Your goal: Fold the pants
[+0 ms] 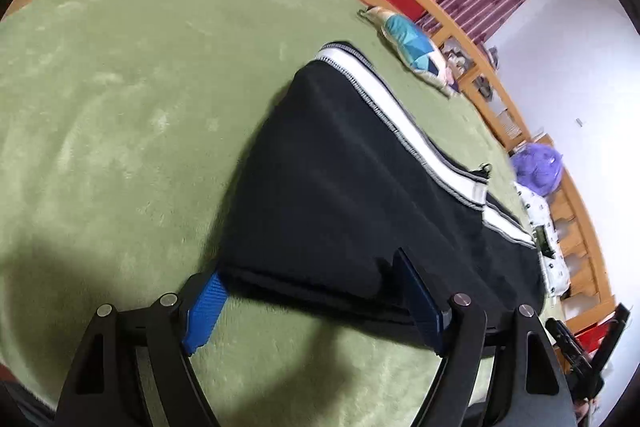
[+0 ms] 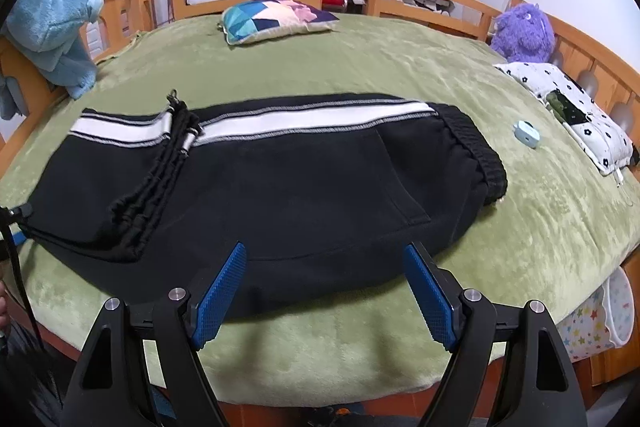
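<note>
the pants (image 2: 256, 183) lie already folded once on the green bed (image 2: 360, 75). your left hand-held gripper (image 1: 316, 287) and right hand-held gripper (image 2: 324, 283) hang apart, empty, at the near edge; next, pinch it for another fold.

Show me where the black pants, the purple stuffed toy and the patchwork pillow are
black pants (image 2: 280, 183): right wrist view, on the dark fabric mid-garment.
purple stuffed toy (image 2: 522, 31): right wrist view, on its furry body.
patchwork pillow (image 2: 276, 15): right wrist view, on the top face.
</note>
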`<action>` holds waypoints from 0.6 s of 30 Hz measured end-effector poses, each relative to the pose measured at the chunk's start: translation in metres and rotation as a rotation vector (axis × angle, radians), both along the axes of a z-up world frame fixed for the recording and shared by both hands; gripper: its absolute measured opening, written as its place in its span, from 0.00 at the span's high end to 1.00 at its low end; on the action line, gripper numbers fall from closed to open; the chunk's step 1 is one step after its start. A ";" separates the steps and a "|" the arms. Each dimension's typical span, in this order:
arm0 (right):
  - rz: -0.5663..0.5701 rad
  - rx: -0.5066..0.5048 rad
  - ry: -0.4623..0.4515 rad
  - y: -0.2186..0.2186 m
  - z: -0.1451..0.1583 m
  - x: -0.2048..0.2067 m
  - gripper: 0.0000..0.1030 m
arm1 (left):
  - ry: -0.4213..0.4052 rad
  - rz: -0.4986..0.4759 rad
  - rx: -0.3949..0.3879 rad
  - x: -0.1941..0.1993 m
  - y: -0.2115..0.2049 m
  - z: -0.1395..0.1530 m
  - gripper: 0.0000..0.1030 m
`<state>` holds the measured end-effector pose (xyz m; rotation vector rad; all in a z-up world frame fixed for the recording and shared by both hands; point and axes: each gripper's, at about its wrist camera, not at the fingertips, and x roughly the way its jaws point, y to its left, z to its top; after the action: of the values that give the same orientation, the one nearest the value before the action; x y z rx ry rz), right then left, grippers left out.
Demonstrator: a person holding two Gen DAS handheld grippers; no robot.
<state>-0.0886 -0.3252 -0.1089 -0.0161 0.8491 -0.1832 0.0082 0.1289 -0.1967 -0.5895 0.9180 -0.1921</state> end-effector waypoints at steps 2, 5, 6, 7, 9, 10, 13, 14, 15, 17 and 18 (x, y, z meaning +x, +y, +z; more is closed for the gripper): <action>-0.003 -0.001 0.002 -0.004 -0.002 -0.003 0.22 | 0.002 0.052 -0.075 0.005 0.009 -0.005 0.25; -0.010 0.010 -0.004 -0.011 -0.002 -0.008 0.22 | 0.041 0.084 -0.073 0.015 0.007 -0.004 0.25; -0.013 0.012 -0.005 -0.013 -0.003 -0.009 0.22 | 0.056 0.080 -0.035 0.018 0.001 -0.002 0.25; -0.019 0.013 -0.006 -0.016 -0.003 -0.011 0.22 | 0.061 0.083 -0.003 0.019 -0.002 0.000 0.32; -0.029 0.010 -0.010 -0.023 -0.004 -0.016 0.22 | 0.059 0.090 0.082 0.019 -0.010 0.010 0.55; -0.035 0.009 -0.013 -0.027 -0.005 -0.019 0.22 | 0.045 0.086 0.112 0.018 -0.012 0.018 0.71; -0.060 0.019 -0.024 -0.043 -0.008 -0.029 0.22 | -0.025 0.076 0.214 0.014 -0.030 0.052 0.83; -0.071 0.030 -0.029 -0.051 -0.011 -0.034 0.22 | -0.048 0.069 0.267 0.014 -0.040 0.063 0.83; -0.080 0.037 -0.033 -0.058 -0.013 -0.037 0.22 | -0.075 0.059 0.326 0.012 -0.051 0.076 0.83; -0.106 0.051 -0.043 -0.072 -0.018 -0.044 0.22 | -0.135 0.026 0.454 0.010 -0.083 0.103 0.83; -0.124 0.065 -0.048 -0.081 -0.021 -0.048 0.22 | -0.168 0.004 0.512 0.008 -0.100 0.114 0.83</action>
<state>-0.1363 -0.4066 -0.1303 0.1018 0.8087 -0.2709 0.0157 0.0284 -0.0824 -0.0984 0.7625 0.0017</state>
